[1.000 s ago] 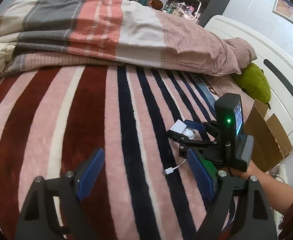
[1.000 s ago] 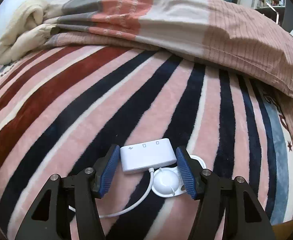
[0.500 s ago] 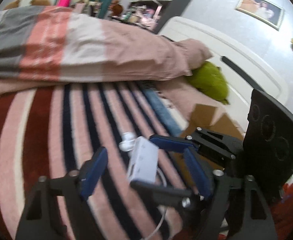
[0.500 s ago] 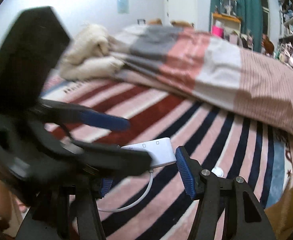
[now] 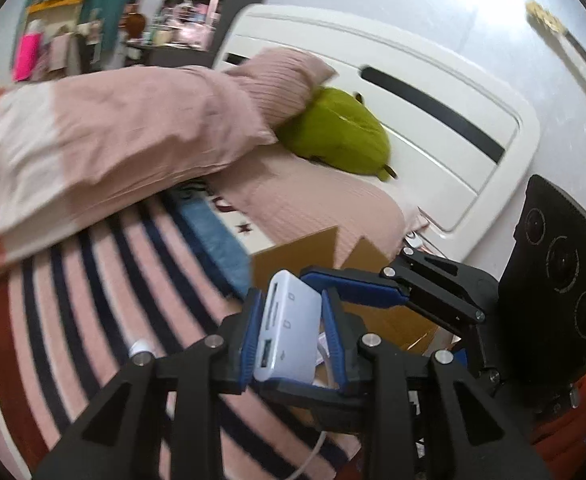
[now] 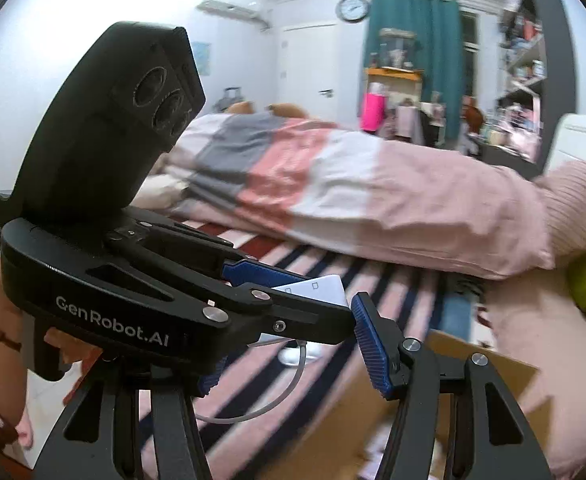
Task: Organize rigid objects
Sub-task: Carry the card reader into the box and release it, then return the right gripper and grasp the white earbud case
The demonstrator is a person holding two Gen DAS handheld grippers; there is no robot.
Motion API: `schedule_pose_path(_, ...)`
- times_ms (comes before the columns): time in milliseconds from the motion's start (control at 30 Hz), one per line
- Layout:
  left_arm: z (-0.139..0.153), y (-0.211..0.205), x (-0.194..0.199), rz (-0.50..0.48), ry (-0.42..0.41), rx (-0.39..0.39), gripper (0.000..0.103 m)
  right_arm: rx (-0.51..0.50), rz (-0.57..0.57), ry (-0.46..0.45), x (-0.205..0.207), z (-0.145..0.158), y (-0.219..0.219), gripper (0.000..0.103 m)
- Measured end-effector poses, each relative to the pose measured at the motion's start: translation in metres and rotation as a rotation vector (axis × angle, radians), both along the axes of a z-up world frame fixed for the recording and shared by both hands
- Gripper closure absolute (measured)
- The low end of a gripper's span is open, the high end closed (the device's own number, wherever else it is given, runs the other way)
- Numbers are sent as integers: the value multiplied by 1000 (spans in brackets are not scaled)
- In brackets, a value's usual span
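The bed (image 5: 93,312) was covered by a striped blanket (image 6: 325,276) in pink, navy and dark red. A folded quilt (image 6: 333,184) lay across it. A pink pillow (image 5: 277,76) and a green plush toy (image 5: 337,132) rested near the white headboard (image 5: 433,92).

White hub (image 5: 289,332), seemingly blue-padded tools

Soft, even indoor light, heavy fisheye bend

Motion smeared the quilt (image 5: 105,140) and striped blanket (image 6: 333,272); the white headboard (image 5: 433,120) glared mildly, corners fell to black, and the shelves (image 6: 529,60) were out of focus.
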State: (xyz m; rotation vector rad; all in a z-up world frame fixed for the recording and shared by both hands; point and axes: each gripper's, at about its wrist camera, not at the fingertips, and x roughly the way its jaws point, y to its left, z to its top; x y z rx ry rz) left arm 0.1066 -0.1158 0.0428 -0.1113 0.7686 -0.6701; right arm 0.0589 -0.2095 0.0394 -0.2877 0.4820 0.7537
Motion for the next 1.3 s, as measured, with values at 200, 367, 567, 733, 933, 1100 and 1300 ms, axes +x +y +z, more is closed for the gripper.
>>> schedule_pose_path(200, -1, -72, 35, -125, 40, 48, 76, 30, -137, 34, 24, 8, -66, 49)
schedule_pose_path(367, -24, -105, 53, -177, 121, 95, 75, -3, -191, 102, 40, -3, -95, 49)
schedule_pose_path(567, -47, -108, 59, -142, 189, 155, 53, -111, -223, 207, 53, -26, -98, 49)
schedule_pose_path(733, -30, -84, 50, -89, 140, 110, 36, -162, -255, 218, 47, -24, -94, 30)
schedule_pose_path(933, -2, -21, 24, 37, 44, 104, 34, -136, -168, 211, 34, -11, -70, 27)
schedule_pose_path(1100, 3, 56, -7, 193, -16, 98, 25, -109, -20, 238, 18, -5, -9, 21)
schedule_pose_path(1300, -29, 146, -39, 376, -10, 92, 24, -117, 112, 299, 8, -30, 76, 21)
